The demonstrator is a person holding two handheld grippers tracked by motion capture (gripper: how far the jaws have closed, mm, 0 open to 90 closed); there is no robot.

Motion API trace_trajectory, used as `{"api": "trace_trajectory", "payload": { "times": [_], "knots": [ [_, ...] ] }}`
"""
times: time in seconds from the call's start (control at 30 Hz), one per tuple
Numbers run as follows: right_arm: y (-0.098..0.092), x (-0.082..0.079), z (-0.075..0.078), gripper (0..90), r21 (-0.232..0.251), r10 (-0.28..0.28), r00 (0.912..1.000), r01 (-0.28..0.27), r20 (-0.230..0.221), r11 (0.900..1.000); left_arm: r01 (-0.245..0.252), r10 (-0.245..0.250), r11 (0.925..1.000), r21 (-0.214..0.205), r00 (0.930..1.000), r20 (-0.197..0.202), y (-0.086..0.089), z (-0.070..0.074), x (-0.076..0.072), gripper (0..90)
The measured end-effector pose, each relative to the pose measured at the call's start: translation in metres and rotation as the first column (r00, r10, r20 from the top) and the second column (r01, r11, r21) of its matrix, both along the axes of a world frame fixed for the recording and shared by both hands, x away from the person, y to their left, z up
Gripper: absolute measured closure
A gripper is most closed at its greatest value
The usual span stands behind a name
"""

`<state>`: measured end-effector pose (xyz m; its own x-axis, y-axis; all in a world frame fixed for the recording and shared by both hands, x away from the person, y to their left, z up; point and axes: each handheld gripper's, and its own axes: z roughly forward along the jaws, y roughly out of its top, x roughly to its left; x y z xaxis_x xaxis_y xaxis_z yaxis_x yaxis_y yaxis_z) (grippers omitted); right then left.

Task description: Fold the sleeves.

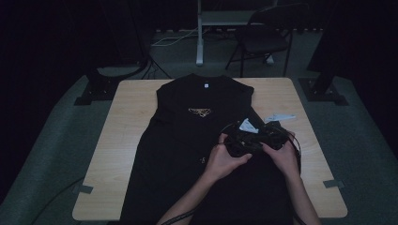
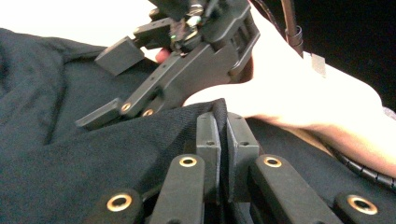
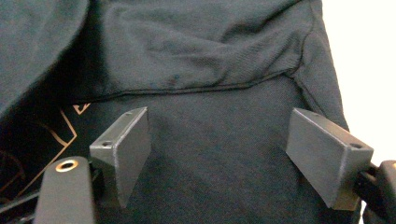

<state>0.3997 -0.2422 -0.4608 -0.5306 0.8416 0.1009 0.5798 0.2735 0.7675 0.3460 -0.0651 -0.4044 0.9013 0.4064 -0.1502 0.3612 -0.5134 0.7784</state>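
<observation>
Black t-shirt (image 1: 187,140) lies flat on the wooden table (image 1: 126,126), long axis running front to back: collar at the far edge, hem toward the person's side and over the near edge. Dark knit, small gold print (image 1: 199,111) on the chest, white neck label, right sleeve folded in over the body with its seam showing in the right gripper view. Both hands meet over the shirt's right side. Left gripper (image 2: 218,140) has jaws pressed together, pinching a fold of the black fabric. Right gripper (image 3: 219,158) is spread wide, jaws apart over the cloth just below the sleeve seam, nothing between them.
</observation>
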Motion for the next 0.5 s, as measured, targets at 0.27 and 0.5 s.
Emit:
{"api": "trace_trajectory", "payload": {
  "times": [0.27,0.5],
  "knots": [
    [-0.0042,-0.0004,0.0004,22.0,0.001,-0.033,0.9994,0.033,0.011,0.9994,0.011,-0.011,0.9999,0.008,0.9999,0.0,-0.0073,-0.0009,-0.0029,86.2],
    [-0.0082,0.0004,-0.0006,21.9,-0.015,-0.07,0.9973,0.07,0.022,0.9974,0.039,-0.039,0.9991,0.015,0.9992,-0.006,-0.0113,-0.0026,-0.0069,85.5]
  ]
}}
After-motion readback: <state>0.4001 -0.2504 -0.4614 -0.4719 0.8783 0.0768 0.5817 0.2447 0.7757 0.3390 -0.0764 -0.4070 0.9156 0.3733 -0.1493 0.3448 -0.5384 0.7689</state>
